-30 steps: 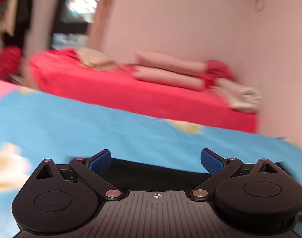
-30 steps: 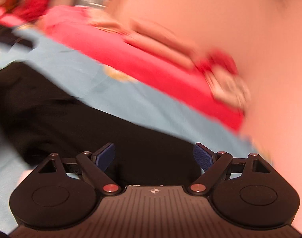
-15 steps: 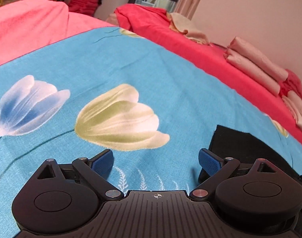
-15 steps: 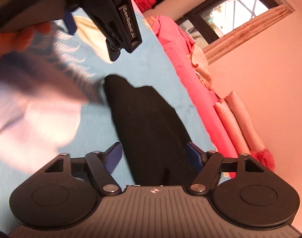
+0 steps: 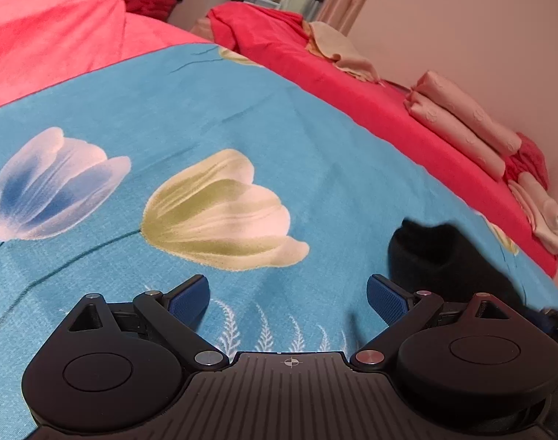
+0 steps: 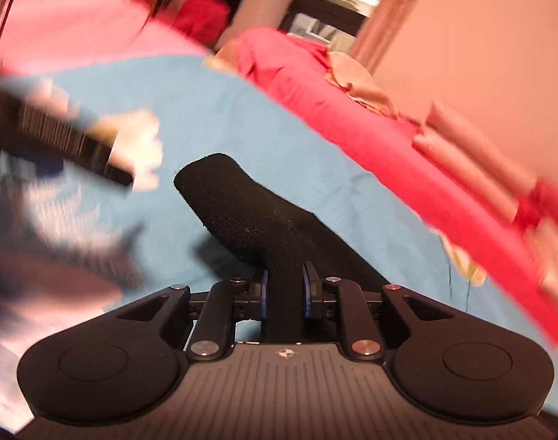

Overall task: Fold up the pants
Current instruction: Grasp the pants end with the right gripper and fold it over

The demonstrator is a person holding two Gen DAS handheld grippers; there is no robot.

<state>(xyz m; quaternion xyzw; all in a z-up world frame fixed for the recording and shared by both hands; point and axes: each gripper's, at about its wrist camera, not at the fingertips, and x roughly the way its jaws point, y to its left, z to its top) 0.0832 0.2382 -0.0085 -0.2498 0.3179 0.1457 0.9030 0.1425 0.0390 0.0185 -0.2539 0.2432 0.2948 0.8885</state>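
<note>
One pair of black pants (image 6: pixel 249 216) here, knit-looking fabric, and a rounded fold of it sticks up and away from the right gripper (image 6: pixel 283 295), whose blue pads are pinched tight on the cloth right at the base of that fold. The rest of the pants trails off to the right behind the gripper, lying on the blue tulip-print sheet (image 6: pixel 212 110). The right wrist view is pretty smeared on the left side, where a dark ribbed shape crosses the frame; can't really tell what it is.

In the left wrist view, the left gripper (image 5: pixel 288 297) has its fingers spread wide with nothing between them, hovering over the sheet (image 5: pixel 315 168) just below a yellow tulip (image 5: pixel 220 212). The pants (image 5: pixel 436 256) show up there as a dark lump off to the right of that gripper, near its right finger but not between the pads.

Behind the blue sheet there's a red bedspread (image 5: pixel 370 99) with folded pink blankets (image 5: pixel 462 124) stacked on it by the wall. No containers anywhere that I can spot.
</note>
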